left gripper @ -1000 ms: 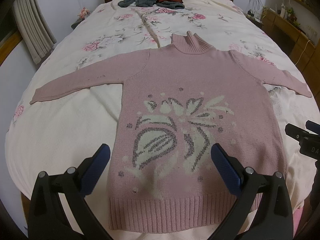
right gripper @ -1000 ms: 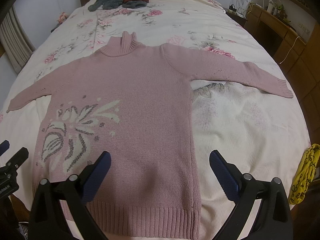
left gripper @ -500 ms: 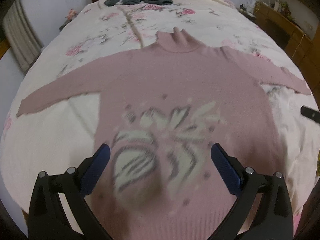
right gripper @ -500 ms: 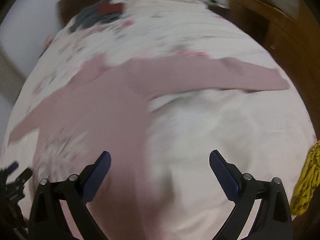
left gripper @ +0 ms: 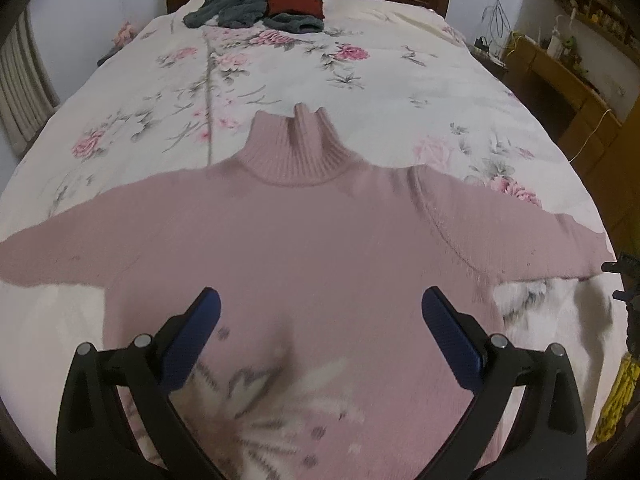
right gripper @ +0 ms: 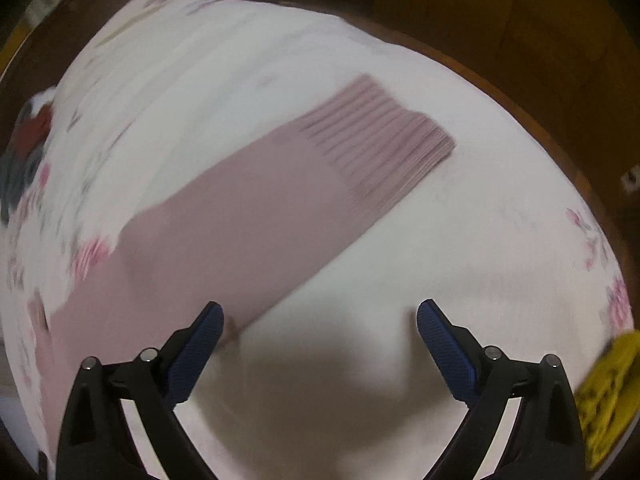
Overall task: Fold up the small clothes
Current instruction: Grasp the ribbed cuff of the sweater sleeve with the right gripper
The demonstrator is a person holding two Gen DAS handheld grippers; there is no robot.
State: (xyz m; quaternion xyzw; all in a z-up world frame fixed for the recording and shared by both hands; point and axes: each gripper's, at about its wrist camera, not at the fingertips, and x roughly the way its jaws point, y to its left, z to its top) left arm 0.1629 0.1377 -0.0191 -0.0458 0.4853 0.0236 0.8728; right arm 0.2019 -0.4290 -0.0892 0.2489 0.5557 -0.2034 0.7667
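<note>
While both grippers gape, sweater lies beneath

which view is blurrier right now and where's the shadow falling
Right wrist view: heavily motion-smeared, the sweater cuff ribs and the bedspread flowers streaked; a dark shadow lies on the bedspread between the open right tongs. Left wrist view: sharper, the collar ribs clear, only the flower pattern near the open left tongs soft; fisheye bends the bed edges.

Matt ribbed-knit pink sweater
</note>
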